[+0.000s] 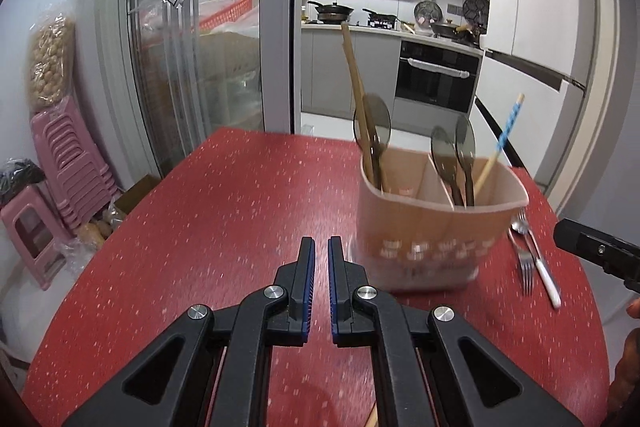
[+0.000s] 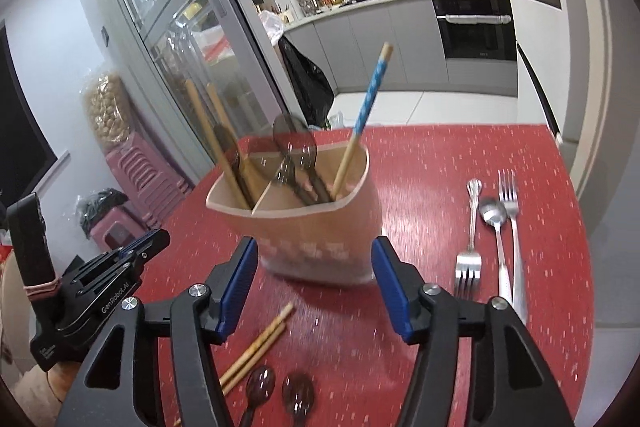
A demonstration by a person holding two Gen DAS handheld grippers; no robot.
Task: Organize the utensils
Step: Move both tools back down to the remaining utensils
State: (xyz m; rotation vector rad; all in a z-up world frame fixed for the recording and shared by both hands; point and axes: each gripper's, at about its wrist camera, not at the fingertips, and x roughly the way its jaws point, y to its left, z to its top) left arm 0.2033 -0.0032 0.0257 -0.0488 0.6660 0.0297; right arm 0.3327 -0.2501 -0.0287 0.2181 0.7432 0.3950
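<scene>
A beige divided utensil holder (image 1: 432, 227) (image 2: 316, 231) stands on the red table (image 1: 224, 211). It holds wooden chopsticks (image 1: 356, 83), dark translucent spoons (image 1: 452, 155) and a blue-patterned chopstick (image 2: 370, 95). My left gripper (image 1: 321, 247) is shut and empty, just left of the holder. My right gripper (image 2: 314, 259) is open in front of the holder; its body also shows in the left wrist view (image 1: 596, 247). Two forks (image 2: 470, 227), a metal spoon (image 2: 496, 227), loose chopsticks (image 2: 256, 347) and two dark spoons (image 2: 280, 391) lie on the table.
Pink stacked stools (image 1: 68, 163) stand left of the table beside a glass sliding door (image 1: 192, 39). The kitchen counter and oven (image 1: 436, 75) lie behind the table's far edge. A black bag (image 2: 308, 83) hangs past the table.
</scene>
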